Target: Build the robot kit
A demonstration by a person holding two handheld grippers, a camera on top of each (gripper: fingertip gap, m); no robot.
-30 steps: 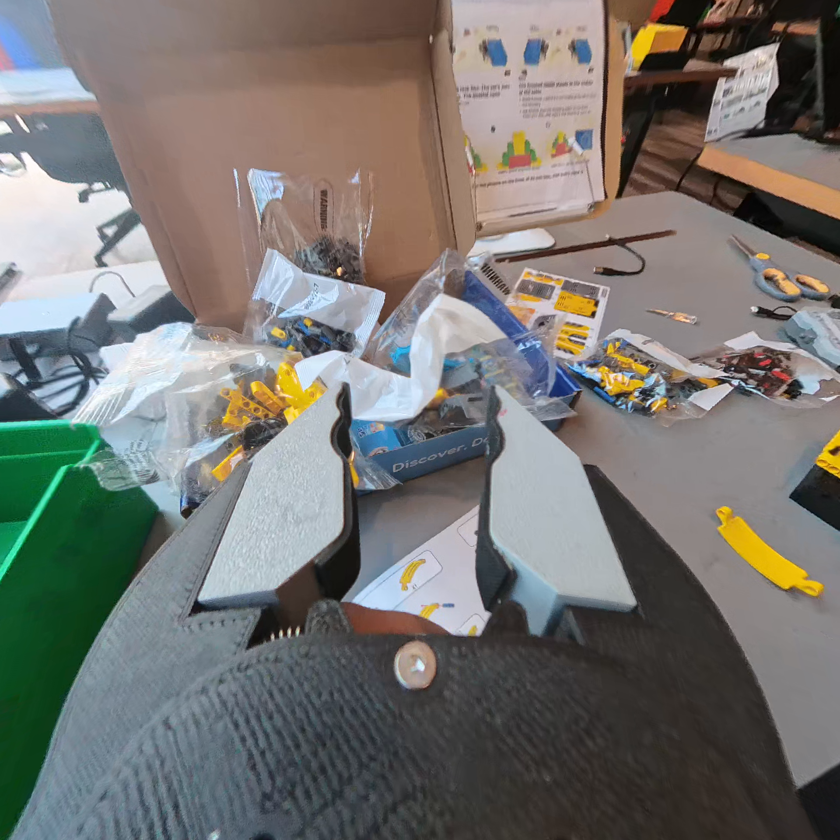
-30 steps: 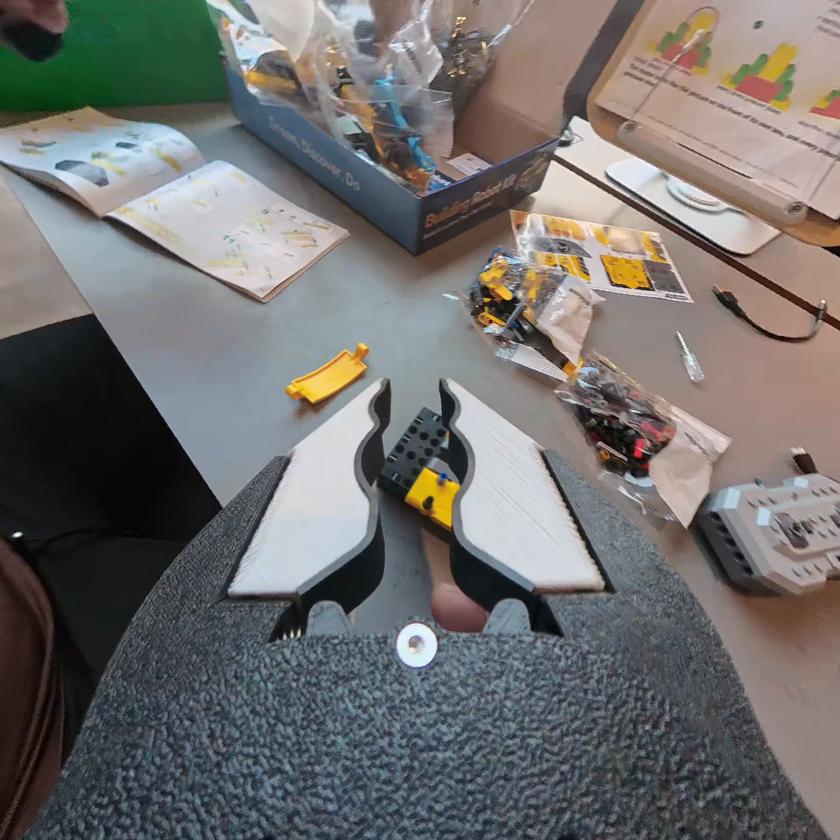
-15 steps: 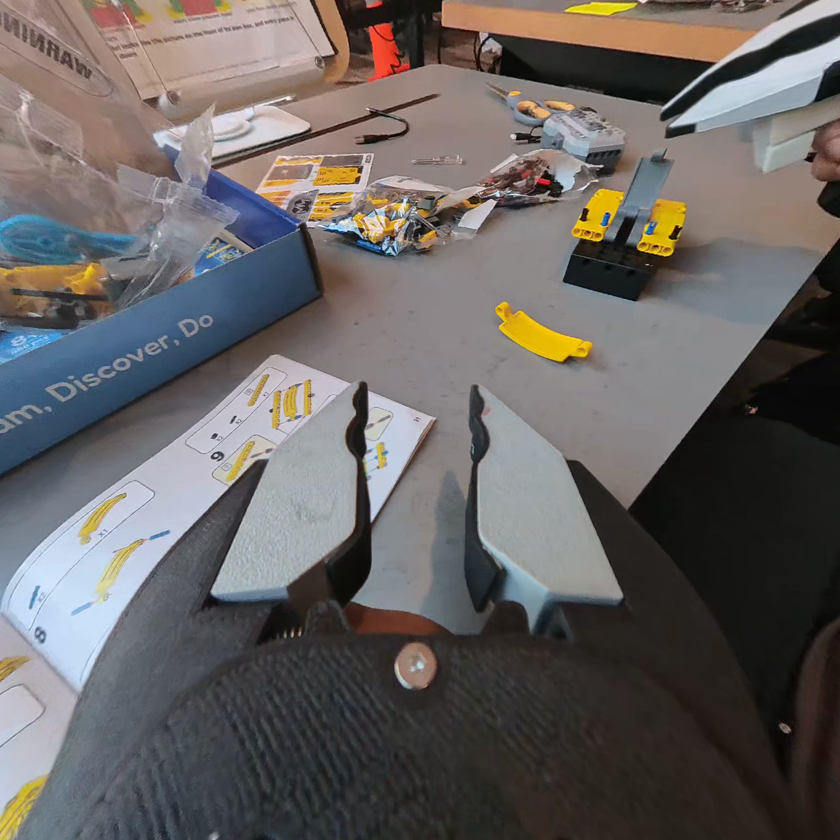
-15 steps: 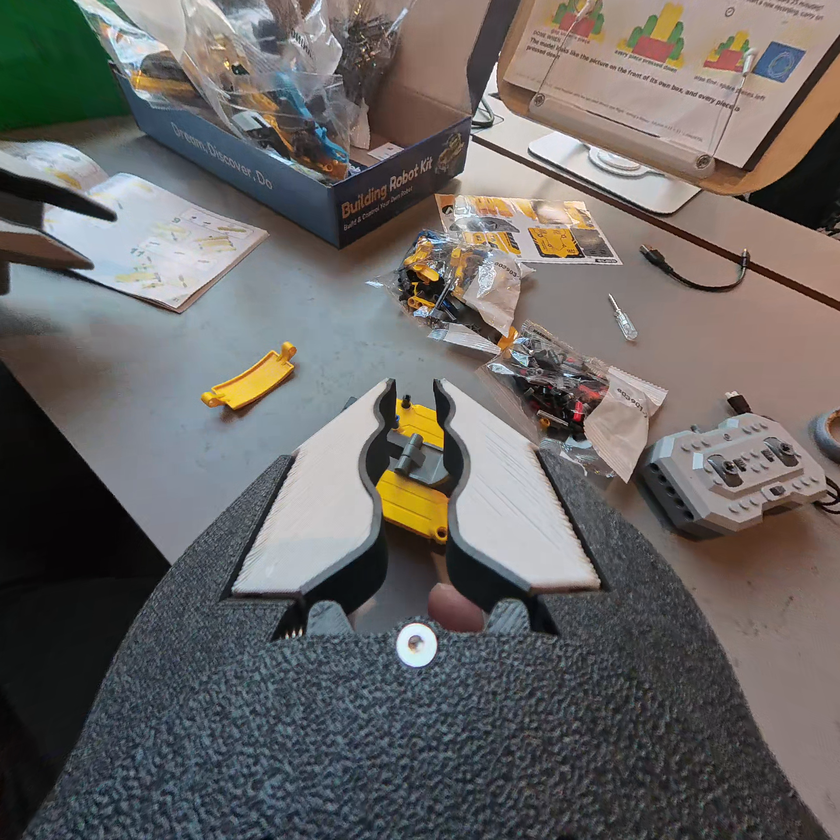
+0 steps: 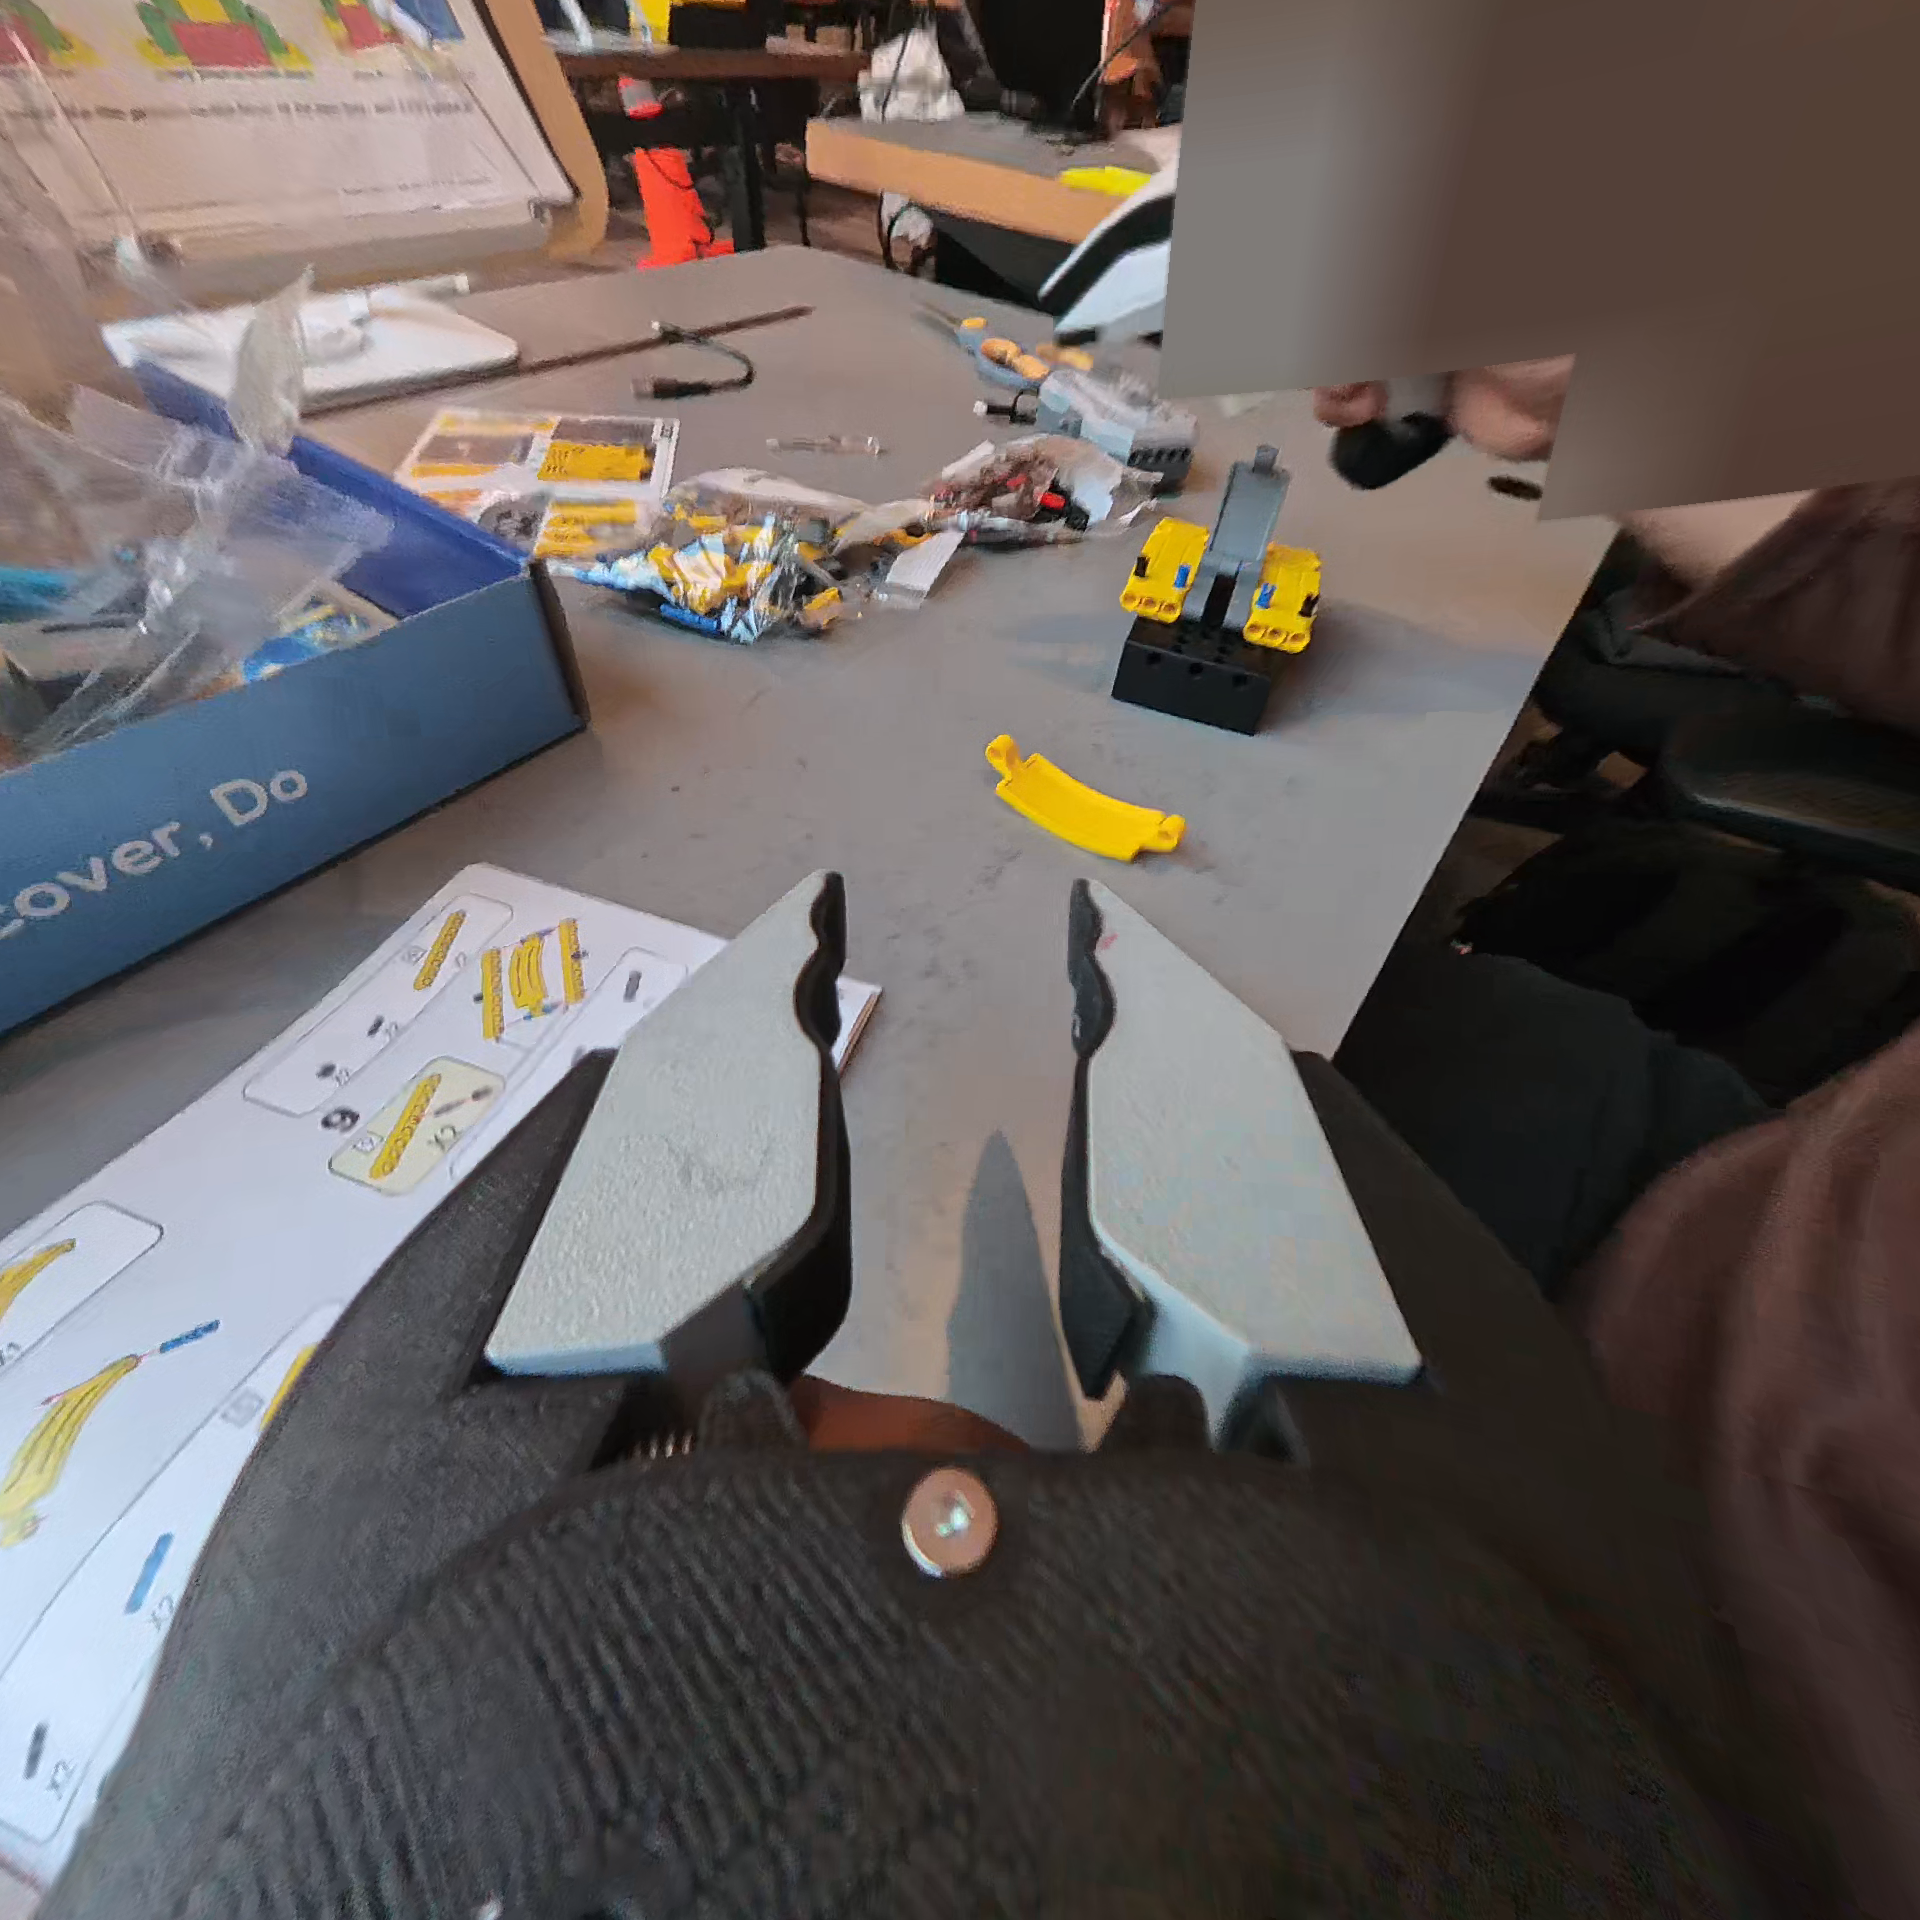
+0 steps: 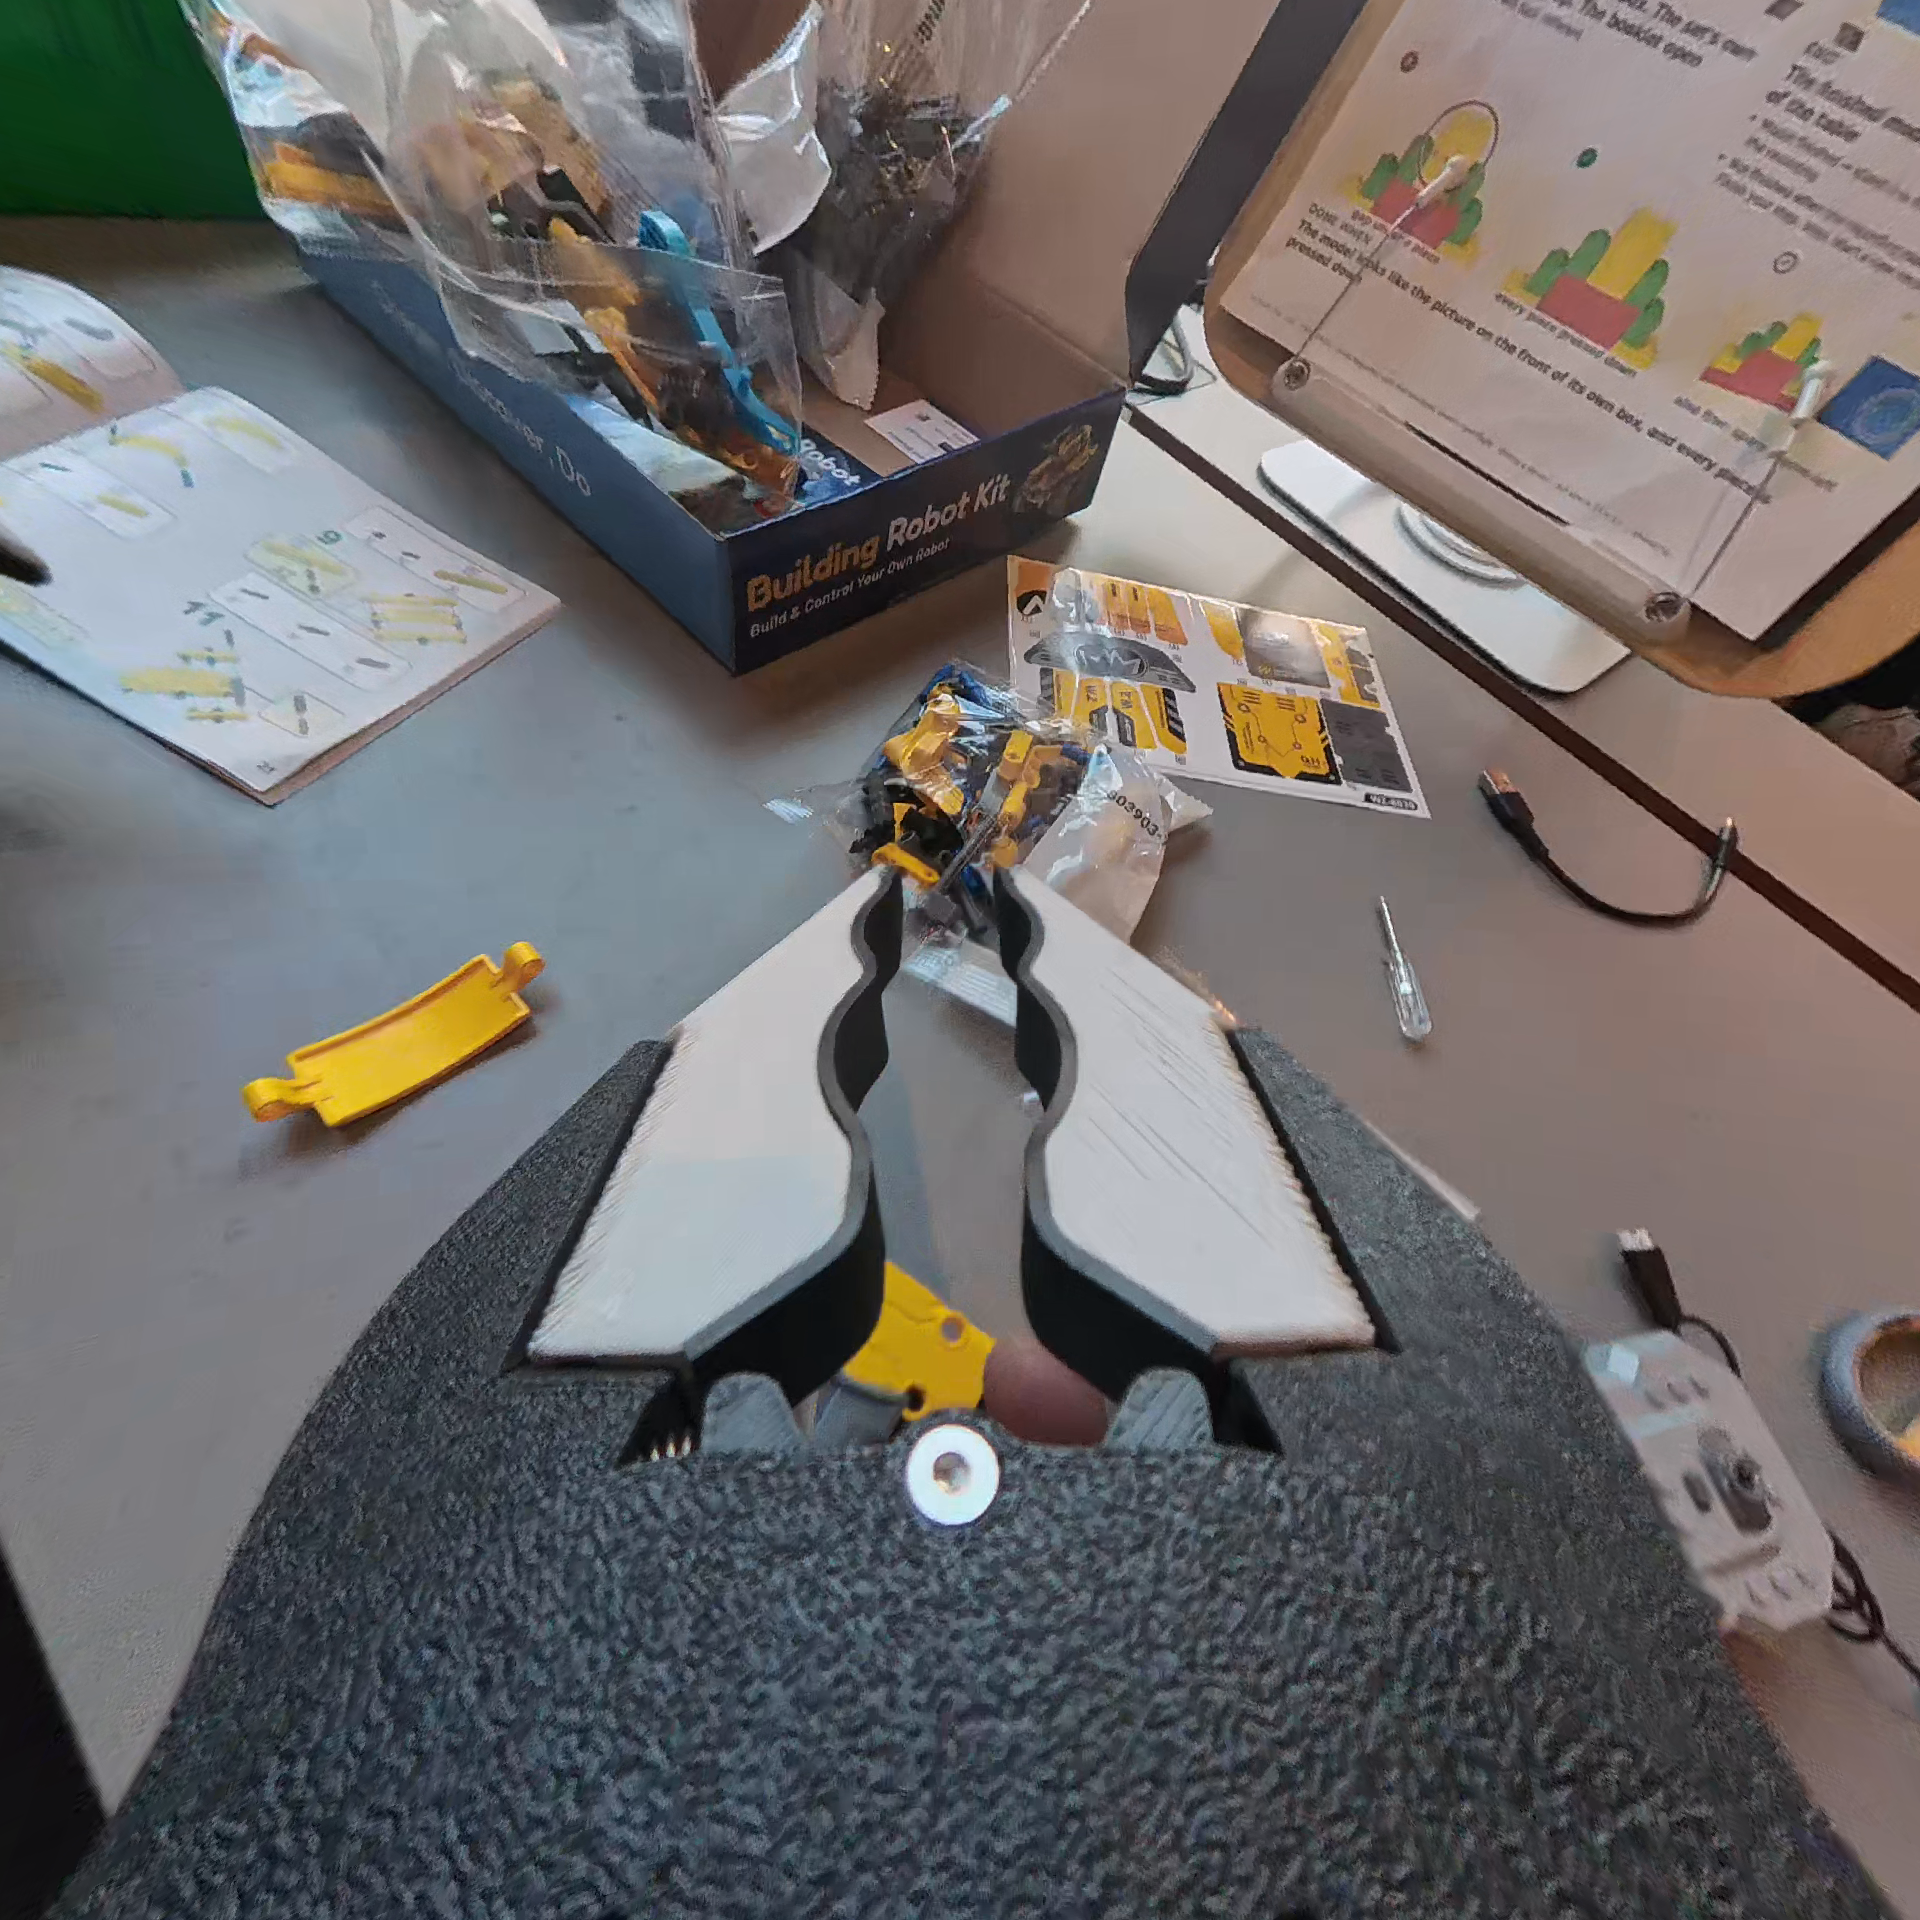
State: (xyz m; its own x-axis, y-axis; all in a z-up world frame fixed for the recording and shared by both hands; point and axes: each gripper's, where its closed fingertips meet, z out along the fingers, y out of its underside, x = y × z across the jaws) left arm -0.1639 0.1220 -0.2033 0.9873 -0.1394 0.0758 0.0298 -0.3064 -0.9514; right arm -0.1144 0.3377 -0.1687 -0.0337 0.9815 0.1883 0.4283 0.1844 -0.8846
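Note:
My left gripper (image 5: 954,914) is open and empty, low over the grey table (image 5: 852,727), beside an open instruction booklet (image 5: 312,1122). A yellow curved piece (image 5: 1081,800) lies just ahead of it. Beyond stands a small assembly (image 5: 1210,613) with a black base, yellow blocks and a grey arm. My right gripper (image 6: 943,894) is narrowly open and empty. Its tips point at a clear bag of yellow and black parts (image 6: 966,800). A yellow block of the assembly (image 6: 914,1340) shows under its body. The yellow curved piece (image 6: 395,1039) lies to its left.
A blue kit box (image 6: 904,561) full of parts bags stands at the back left. A sticker sheet (image 6: 1216,686), a small screwdriver (image 6: 1403,977), a cable (image 6: 1600,862) and a grey battery unit (image 6: 1714,1475) lie to the right. A sheet on a stand (image 6: 1558,312) is behind. Some 25 centimetres of space lies between my two pairs of fingers. The left tips stand about 12 centimetres off the yellow curved piece (image 5: 1081,800). Look for it in the right wrist view (image 6: 437,1049) too.
My left gripper swung right from the kit box to the table front by the booklet. My right gripper moved forward off the assembly toward the parts bag.

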